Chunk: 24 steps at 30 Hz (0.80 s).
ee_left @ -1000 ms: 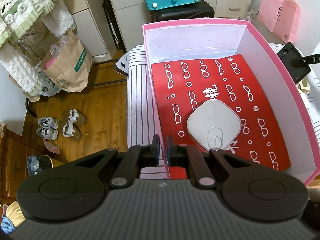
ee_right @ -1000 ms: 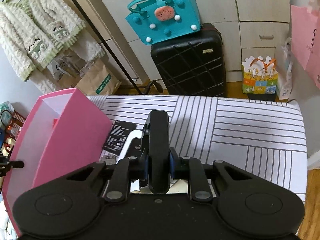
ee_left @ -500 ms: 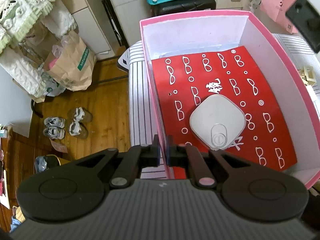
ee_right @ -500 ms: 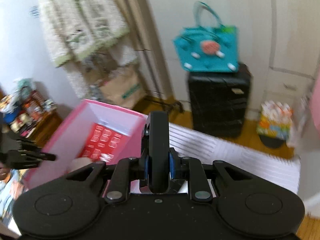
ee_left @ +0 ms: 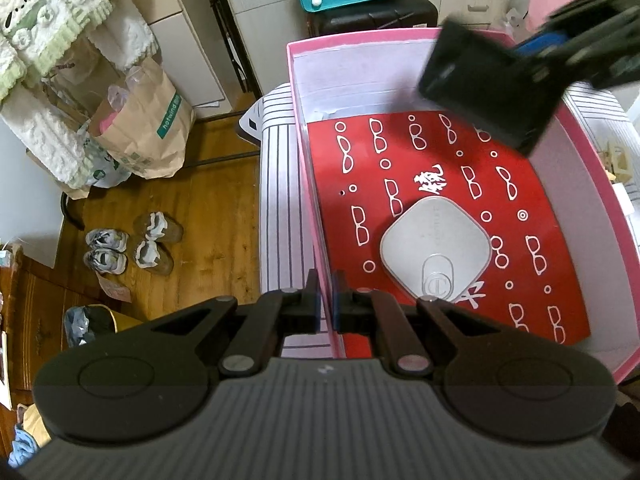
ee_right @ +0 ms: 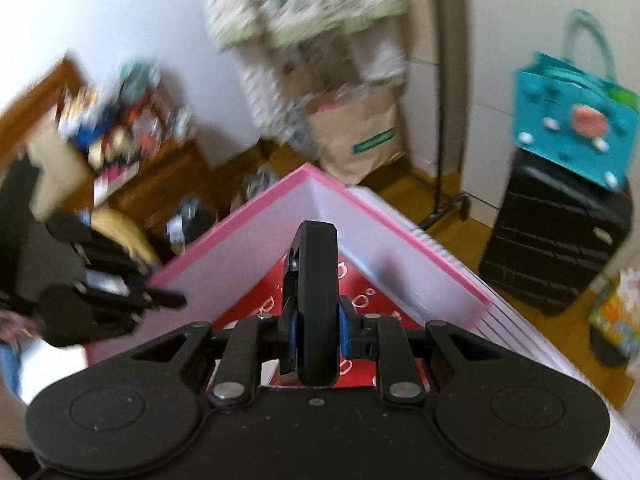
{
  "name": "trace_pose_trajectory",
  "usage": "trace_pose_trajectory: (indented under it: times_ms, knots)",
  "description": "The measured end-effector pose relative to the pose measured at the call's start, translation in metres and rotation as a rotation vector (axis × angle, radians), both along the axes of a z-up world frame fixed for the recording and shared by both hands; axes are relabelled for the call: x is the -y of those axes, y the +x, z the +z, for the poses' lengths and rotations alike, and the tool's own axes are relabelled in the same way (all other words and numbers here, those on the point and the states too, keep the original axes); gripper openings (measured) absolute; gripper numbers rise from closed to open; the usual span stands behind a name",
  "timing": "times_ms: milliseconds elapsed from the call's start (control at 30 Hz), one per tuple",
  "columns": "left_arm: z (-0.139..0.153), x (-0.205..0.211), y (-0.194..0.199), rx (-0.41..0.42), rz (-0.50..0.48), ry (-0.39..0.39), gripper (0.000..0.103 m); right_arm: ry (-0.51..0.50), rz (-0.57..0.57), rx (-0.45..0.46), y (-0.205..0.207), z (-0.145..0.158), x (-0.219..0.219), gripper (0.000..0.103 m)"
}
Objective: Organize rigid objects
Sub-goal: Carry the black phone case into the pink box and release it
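Surface under my work: a table (ee_left: 276, 184) covered in white cloth with thin dark stripes. Directly on it I see:
- one pink box (ee_left: 608, 216), open-topped with white inner walls, taking up most of the cover; a strip of cloth shows along its left side.
- small pale, cream-coloured pieces (ee_left: 618, 162) lying to the right of the box, just beside its wall; I cannot tell what they are.

Beneath the table, a wooden floor (ee_left: 216, 216).

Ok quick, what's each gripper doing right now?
Left gripper: shut on the near wall of the pink box.
Right gripper: shut on the black device, held above the box interior.
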<state>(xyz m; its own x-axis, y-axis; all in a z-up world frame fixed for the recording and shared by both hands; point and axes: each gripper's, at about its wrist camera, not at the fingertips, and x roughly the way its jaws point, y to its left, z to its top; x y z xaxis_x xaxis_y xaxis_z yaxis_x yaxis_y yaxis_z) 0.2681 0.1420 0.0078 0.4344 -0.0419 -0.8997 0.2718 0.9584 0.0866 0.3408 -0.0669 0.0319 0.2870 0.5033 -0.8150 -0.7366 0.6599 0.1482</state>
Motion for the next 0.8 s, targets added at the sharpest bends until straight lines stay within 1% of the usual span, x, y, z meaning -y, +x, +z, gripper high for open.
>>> trace_pose_trajectory:
  times_ms: [33, 100, 167, 300, 367, 467, 600, 700, 733, 800]
  knots:
    - [0.0, 0.0, 0.0, -0.001, 0.001, 0.0, 0.005, -0.025, 0.035, -0.001, 0.004, -0.007, -0.01, 0.023]
    - [0.0, 0.0, 0.001, -0.005, 0.003, 0.002, 0.005, -0.038, 0.083, -0.053, 0.013, -0.019, -0.019, 0.023]
    - [0.0, -0.001, 0.001, -0.011, 0.006, -0.001, 0.005, -0.057, 0.111, -0.064, 0.019, -0.025, -0.027, 0.023]
    - [0.0, -0.003, 0.003, -0.015, 0.012, -0.015, 0.005, -0.068, 0.139, -0.097, 0.033, -0.034, -0.039, 0.023]
    - [0.0, -0.003, 0.003, -0.01, 0.025, -0.021, 0.005, -0.08, 0.165, -0.108, 0.033, -0.037, -0.044, 0.023]
    - [0.0, -0.004, 0.003, -0.012, 0.018, -0.022, 0.005, -0.114, 0.175, -0.107, 0.031, -0.042, -0.052, 0.023]
    - [0.001, -0.005, 0.002, -0.01, 0.021, -0.027, 0.005, -0.123, 0.207, -0.123, 0.035, -0.049, -0.061, 0.024]
    - [0.003, -0.004, 0.001, -0.002, 0.022, -0.027, 0.005, -0.149, 0.225, -0.104, 0.037, -0.054, -0.067, 0.025]
    - [0.003, -0.003, 0.0, -0.001, 0.022, -0.026, 0.005, -0.162, 0.236, -0.08, 0.035, -0.055, -0.068, 0.026]
    - [0.004, -0.004, -0.001, 0.003, 0.023, -0.029, 0.004, -0.185, 0.22, -0.009, 0.03, -0.052, -0.07, 0.034]
